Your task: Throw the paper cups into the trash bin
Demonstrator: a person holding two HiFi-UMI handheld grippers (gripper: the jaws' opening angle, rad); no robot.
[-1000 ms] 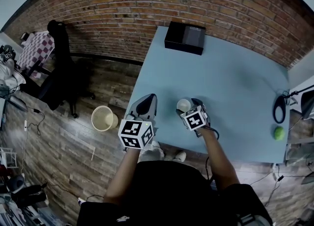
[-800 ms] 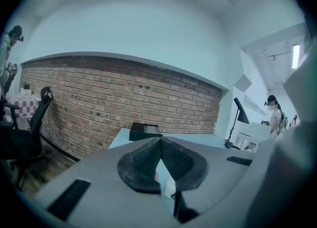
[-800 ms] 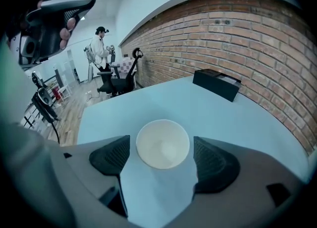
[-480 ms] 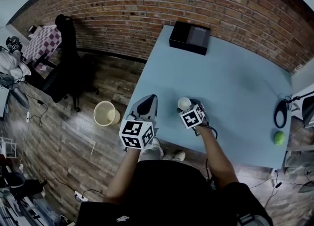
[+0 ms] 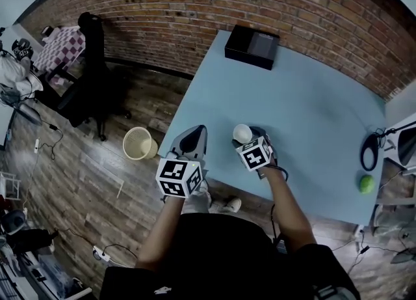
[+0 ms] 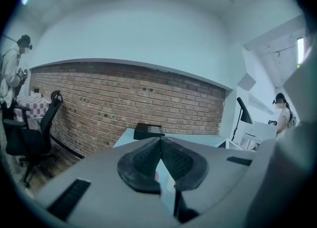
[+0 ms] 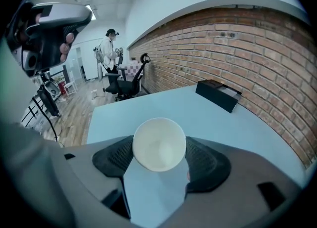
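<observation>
Left gripper (image 5: 195, 133), lower centre: jaws pressed together, nothing between them, over the near-left edge of the light blue table (image 5: 312, 110). Right gripper (image 7: 160, 159): jaws have just been closing, pads pinching the white paper cup (image 7: 159, 144) close to the table's near edge. Round beige trash bin (image 5: 137, 143) stands on wood floor (image 5: 97, 181) left of the table edge, bare floor between. Black box (image 5: 252, 47) at far edge, brick wall (image 5: 195, 6) behind.
</observation>
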